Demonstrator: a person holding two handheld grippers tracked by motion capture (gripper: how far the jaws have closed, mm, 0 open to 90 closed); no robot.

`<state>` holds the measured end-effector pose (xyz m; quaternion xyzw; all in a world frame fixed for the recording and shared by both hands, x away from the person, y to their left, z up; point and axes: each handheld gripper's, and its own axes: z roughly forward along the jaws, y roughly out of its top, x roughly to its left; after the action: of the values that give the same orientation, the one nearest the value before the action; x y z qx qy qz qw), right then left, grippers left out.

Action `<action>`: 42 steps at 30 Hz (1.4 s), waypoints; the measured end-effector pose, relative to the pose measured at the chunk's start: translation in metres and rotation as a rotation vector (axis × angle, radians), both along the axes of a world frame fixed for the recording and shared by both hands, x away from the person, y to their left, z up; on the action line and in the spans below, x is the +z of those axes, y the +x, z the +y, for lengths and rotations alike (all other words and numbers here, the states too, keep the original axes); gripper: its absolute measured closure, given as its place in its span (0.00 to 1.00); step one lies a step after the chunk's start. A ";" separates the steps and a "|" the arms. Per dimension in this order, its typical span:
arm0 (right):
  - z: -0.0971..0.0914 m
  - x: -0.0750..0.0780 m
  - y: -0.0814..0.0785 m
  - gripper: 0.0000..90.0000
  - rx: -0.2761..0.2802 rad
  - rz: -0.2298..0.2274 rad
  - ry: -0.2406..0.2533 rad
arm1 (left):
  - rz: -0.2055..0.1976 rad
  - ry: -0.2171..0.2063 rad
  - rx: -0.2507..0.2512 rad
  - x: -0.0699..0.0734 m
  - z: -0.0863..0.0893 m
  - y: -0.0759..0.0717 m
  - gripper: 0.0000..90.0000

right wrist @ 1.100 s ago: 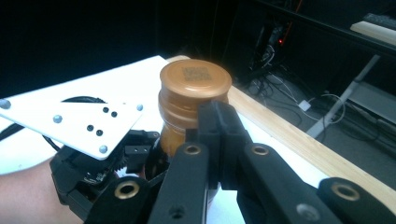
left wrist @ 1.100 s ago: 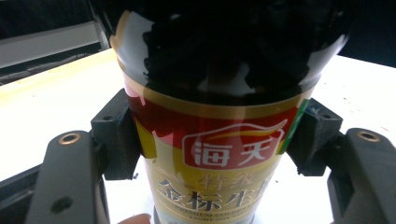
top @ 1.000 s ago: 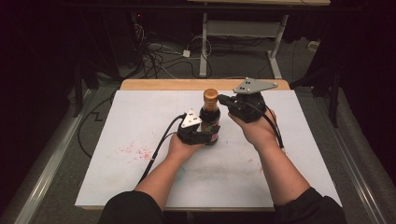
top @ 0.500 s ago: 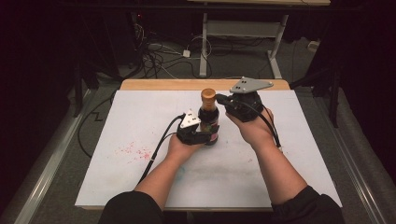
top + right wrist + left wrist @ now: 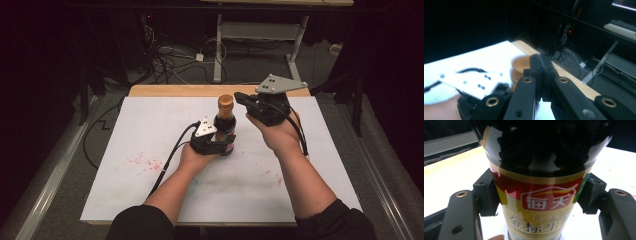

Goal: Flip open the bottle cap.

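1. High view: a dark sauce bottle with a brown cap stands upright near the middle of the white surface. The left gripper comes in low from the left and its fingers wrap the bottle's lower body, at label height. The left forearm lies flat, reaching forward from the bottom edge. The right gripper is held higher, tips pointing left, just beside the cap on its right; can't tell from here if it touches. The right hand is raised off the surface with the wrist cocked up.

2. Left gripper view: the bottle sits dead center between the two finger pads, both pressed onto the red-and-gold label, so it's clamped on the bottle.

3. Right gripper view: the fingers are squeezed together with nothing between them. The blurry cap sits right behind their tips, slightly left. The left gripper's grey plate is below it.
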<state>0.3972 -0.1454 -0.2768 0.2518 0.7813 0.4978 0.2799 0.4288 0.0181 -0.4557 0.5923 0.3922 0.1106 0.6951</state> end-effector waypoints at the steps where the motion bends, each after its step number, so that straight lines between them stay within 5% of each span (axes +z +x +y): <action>1: -0.003 -0.002 0.001 1.00 -0.006 0.006 -0.003 | -0.009 0.006 0.000 0.000 -0.001 -0.001 0.33; 9: -0.007 -0.029 0.006 1.00 -0.016 0.076 -0.030 | -0.005 -0.008 0.003 -0.001 -0.001 0.000 0.32; 11: -0.005 -0.031 0.006 1.00 -0.008 0.079 -0.041 | -0.004 -0.056 0.004 0.000 -0.004 -0.001 0.32; 12: -0.004 -0.032 0.006 1.00 -0.007 0.080 -0.046 | -0.006 -0.013 0.006 -0.001 -0.002 0.000 0.32; 24: 0.002 -0.029 0.006 1.00 0.001 0.081 -0.065 | -0.009 -0.022 0.013 -0.001 -0.002 -0.001 0.32; 25: 0.002 -0.028 0.006 1.00 0.002 0.081 -0.066 | -0.010 -0.064 0.013 -0.001 -0.005 -0.001 0.32; 27: 0.003 -0.026 0.006 1.00 0.003 0.079 -0.069 | -0.009 -0.028 0.017 -0.001 -0.003 -0.001 0.32; 37: 0.006 -0.023 0.005 1.00 0.000 0.062 -0.053 | -0.009 -0.024 0.020 -0.001 -0.002 -0.001 0.32; 41: 0.006 -0.023 0.007 1.00 -0.001 0.061 -0.043 | -0.007 -0.070 0.020 -0.001 -0.005 -0.002 0.32; 42: 0.006 -0.022 0.007 1.00 -0.002 0.057 -0.043 | -0.006 -0.033 0.025 -0.001 -0.003 -0.001 0.32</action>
<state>0.4044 -0.1389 -0.2992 0.2607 0.7992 0.4734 0.2632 0.4275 0.0155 -0.4572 0.5754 0.3991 0.1146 0.7047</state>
